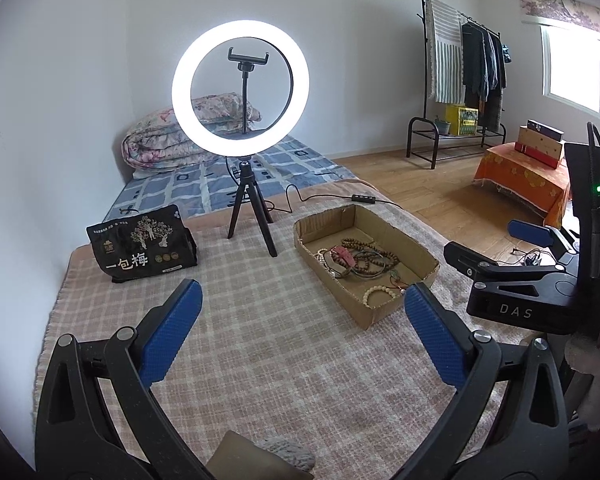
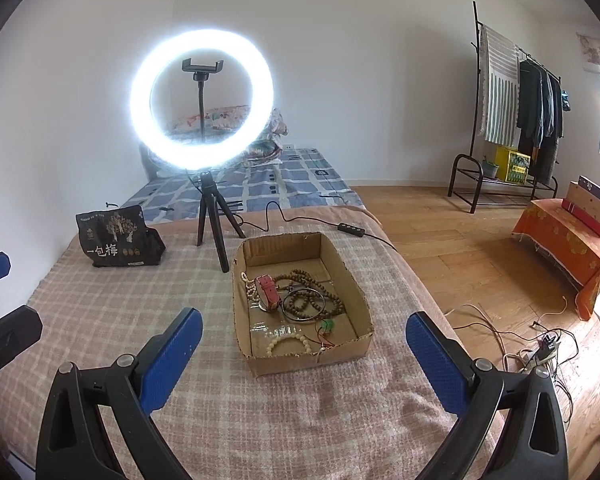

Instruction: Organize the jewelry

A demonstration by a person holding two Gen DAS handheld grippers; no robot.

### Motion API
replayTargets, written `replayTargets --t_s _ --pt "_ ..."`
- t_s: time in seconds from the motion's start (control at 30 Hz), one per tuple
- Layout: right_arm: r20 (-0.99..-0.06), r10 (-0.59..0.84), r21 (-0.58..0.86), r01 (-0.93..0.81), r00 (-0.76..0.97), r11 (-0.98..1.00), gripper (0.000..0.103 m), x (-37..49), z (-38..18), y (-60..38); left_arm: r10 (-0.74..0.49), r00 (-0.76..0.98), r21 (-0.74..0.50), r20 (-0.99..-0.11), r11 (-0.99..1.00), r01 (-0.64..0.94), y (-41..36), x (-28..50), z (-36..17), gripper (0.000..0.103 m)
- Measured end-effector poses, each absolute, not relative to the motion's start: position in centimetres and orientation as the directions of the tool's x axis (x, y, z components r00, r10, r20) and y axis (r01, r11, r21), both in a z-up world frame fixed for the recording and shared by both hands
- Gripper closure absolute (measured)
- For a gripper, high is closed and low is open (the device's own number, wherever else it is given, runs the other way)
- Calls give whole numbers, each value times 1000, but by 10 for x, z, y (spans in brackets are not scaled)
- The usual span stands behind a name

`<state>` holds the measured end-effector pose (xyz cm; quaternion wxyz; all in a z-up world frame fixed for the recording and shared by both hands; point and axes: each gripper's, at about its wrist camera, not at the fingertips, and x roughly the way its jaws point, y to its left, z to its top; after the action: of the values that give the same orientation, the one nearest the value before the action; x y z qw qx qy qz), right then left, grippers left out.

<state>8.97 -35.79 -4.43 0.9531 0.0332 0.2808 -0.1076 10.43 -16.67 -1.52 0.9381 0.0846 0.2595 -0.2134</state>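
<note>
A shallow cardboard box (image 1: 414,246) (image 2: 342,264) sits on a pink checked blanket. In it lie brown bead strings (image 2: 320,298), a red item (image 2: 269,290), a cream bead bracelet (image 1: 378,294) (image 2: 290,344), a dark bangle (image 2: 303,304) and a small green pendant (image 2: 327,326). My left gripper (image 1: 303,294) is open and empty, above the blanket to the left of the box. My right gripper (image 2: 305,322) is open and empty, just in front of the box. The right gripper also shows at the right of the left wrist view (image 1: 496,248).
A lit ring light on a small tripod (image 1: 240,88) (image 2: 202,100) stands behind the box, with its cable (image 2: 352,230) trailing right. A black snack bag (image 1: 142,244) (image 2: 116,240) lies at the back left. Cables (image 2: 540,344) lie on the wooden floor to the right.
</note>
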Motion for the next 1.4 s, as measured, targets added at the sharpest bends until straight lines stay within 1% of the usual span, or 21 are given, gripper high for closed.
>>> replayTargets --t_s 1.4 --pt "-558 -180 27 234 810 972 0 93 -49 -356 -359 772 41 -525 895 445 -167 105 -17 0"
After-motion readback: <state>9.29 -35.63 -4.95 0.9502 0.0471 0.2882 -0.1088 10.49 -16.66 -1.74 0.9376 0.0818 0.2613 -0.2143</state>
